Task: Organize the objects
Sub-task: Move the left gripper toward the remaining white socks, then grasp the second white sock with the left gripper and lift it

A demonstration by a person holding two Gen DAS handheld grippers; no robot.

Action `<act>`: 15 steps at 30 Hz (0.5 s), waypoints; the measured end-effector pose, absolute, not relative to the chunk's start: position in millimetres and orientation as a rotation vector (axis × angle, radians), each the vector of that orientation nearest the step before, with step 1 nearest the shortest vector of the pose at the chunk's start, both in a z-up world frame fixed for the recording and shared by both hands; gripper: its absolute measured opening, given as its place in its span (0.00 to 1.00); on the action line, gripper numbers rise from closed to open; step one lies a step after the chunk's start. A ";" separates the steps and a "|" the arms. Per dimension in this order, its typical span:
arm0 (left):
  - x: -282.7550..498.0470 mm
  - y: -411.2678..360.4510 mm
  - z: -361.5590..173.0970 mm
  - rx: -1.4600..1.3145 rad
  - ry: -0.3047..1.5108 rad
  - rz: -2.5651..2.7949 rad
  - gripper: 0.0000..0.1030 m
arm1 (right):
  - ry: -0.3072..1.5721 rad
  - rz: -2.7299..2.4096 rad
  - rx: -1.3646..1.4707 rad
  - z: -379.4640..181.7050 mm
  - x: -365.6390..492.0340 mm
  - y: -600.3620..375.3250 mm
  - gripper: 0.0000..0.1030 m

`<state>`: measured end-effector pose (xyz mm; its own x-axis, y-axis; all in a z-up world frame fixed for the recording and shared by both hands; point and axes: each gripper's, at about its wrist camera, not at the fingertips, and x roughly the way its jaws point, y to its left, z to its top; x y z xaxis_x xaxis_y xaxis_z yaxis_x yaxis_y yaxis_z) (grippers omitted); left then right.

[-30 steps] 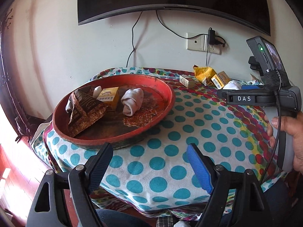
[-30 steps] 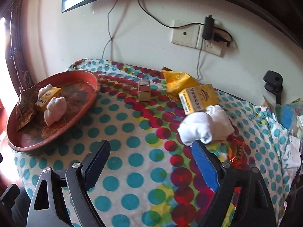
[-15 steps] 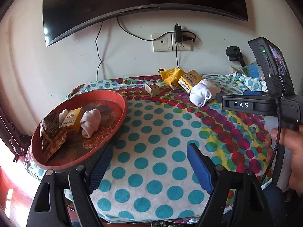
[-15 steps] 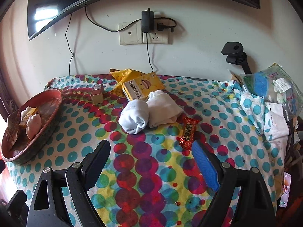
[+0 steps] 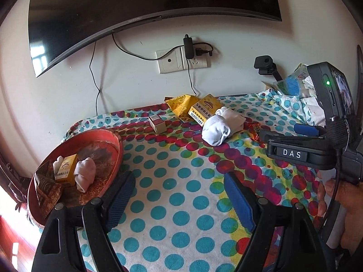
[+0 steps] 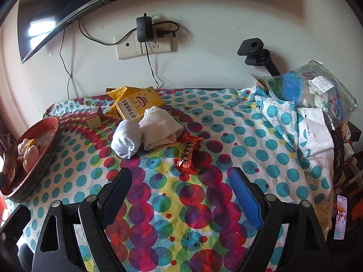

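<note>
A: Your left tongs [image 5: 179, 195] and right tongs [image 6: 181, 190] both gape apart, empty, over the polka-dot cloth [image 6: 226, 122] on the worktop.

B: And the things?

A: Soft white rolled socks [image 6: 145, 133] beside a crinkly red foil candy [image 6: 187, 154]; round red tray [image 5: 113, 145] left. Your handle reads "DAS".

Bare dotted tablecloth [image 6: 158, 204] ahead gives free passage. Obstacles: red tray [image 5: 115, 158] left, rolled socks [image 6: 145, 133] and red candy wrapper [image 6: 188, 154] centre-back.

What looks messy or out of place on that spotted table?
Several things lie loose outside the red tray: two rolled white socks, a red candy wrapper, a yellow box lying on a crumpled yellow packet, and a small box.
</note>
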<state>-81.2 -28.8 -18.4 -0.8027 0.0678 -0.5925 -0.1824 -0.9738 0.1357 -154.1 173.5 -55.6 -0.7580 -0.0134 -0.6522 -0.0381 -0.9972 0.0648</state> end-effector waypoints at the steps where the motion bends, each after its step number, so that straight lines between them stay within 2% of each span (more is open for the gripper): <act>1: -84.9 -26.6 -19.0 -0.931 0.282 2.845 0.80 | 0.116 2.931 -1.091 -56.5 -154.1 174.6 0.84; 15: -184.0 -1.3 -34.6 -0.998 0.296 2.744 0.80 | 0.167 2.829 -1.167 -85.4 -161.3 208.6 0.84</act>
<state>-184.0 -1.3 -34.6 -0.7501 0.1239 -0.6496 -0.2595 -0.9587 0.1169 -161.3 208.6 -85.4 -0.7076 0.0293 -0.7060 -0.1120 -0.9912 0.0712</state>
